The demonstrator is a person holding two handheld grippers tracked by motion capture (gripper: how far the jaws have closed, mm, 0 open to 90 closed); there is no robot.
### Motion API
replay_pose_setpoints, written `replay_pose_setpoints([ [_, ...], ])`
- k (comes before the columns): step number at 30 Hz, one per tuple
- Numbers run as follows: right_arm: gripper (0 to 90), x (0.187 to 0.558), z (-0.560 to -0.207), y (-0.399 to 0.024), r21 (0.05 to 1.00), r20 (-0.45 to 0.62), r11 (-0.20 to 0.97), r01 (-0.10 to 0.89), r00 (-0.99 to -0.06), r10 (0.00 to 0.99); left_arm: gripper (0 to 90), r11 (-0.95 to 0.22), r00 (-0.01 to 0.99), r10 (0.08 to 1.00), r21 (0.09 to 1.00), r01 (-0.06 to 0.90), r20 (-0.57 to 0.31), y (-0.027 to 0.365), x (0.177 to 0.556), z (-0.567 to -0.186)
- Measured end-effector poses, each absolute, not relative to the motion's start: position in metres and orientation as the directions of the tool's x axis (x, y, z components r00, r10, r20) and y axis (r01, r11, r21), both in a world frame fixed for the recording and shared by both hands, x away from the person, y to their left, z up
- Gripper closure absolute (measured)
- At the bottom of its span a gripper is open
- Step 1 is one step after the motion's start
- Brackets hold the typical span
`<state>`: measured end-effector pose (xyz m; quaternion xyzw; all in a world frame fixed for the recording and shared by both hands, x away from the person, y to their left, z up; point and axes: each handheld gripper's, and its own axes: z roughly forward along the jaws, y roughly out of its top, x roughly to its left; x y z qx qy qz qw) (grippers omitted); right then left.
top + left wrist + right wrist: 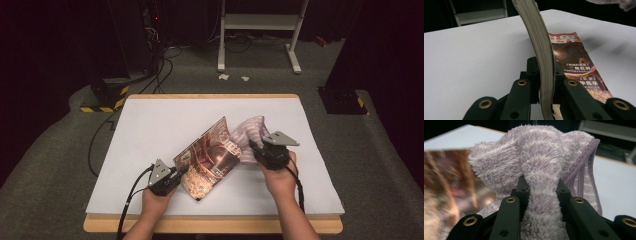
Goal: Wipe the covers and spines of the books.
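A person at a paper-covered table [150, 130] works two hand-held grippers at once. The left gripper [175, 175] is clamped tight on the edge of a magazine [210, 160], its jaws pinching the thick stack of pages so that the stack [541, 50] bows upward ahead of the jaws and stands clear of the cover page lying flat beyond them. The hold appears meant to keep the magazine lifted and out of the way. To the right of the magazine, the right gripper [255, 147] has a bunched fold of a lilac striped fleece cloth [250, 131] squeezed between its jaws; the pile [541, 182] bulges above and around them, its stitched hem trailing off to one side. The cloth hangs raised from the table just beside the magazine's lifted pages, seemingly being drawn away from the magazine.
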<state>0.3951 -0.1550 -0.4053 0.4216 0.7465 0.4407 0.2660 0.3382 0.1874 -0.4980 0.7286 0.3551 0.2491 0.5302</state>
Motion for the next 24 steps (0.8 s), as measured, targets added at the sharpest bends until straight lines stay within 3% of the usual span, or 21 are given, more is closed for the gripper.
replay_pose_setpoints([
  [10, 71.5, 0.427, -0.384, -0.098, 0.903, -0.034, 0.269, 0.334, -0.569, 0.822, 83.0, -0.206, 0.671, 0.741, 0.958, 0.198, 0.020, 0.187, 0.334, -0.498],
  [24, 71.2, 0.466, -0.404, -0.117, 0.857, -0.046, 0.281, 0.432, -0.479, 0.877, 83.4, -0.252, 0.729, 0.679, 0.960, 0.124, 0.083, 0.183, 0.327, -0.498],
])
